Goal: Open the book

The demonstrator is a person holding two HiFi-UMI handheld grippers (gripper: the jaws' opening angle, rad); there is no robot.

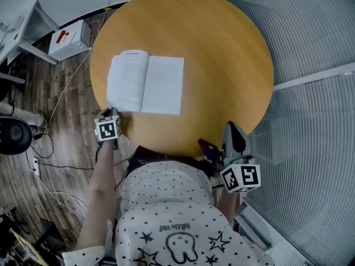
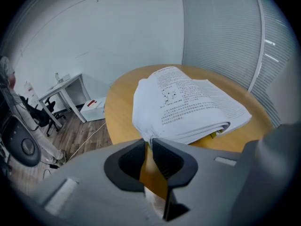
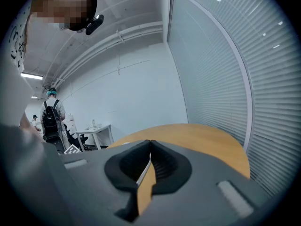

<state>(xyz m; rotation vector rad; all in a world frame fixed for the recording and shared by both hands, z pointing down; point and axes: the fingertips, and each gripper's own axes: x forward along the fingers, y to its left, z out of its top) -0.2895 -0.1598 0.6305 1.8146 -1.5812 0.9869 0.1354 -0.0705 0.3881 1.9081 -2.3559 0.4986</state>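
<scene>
Left gripper [image 2: 150, 144] was clamped on the open book's [image 1: 147, 85] page corner [image 2: 148, 136], right gripper [image 3: 150, 145] closed on nothing, so any yank could've ripped the page.

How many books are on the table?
1. The book lies open on the table, left of centre in the head view, a near corner pinched by the left gripper. None appears hidden.

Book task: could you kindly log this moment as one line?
book: open on table | left gripper: shut on book's near page corner | right gripper: shut, empty, at table edge
</scene>
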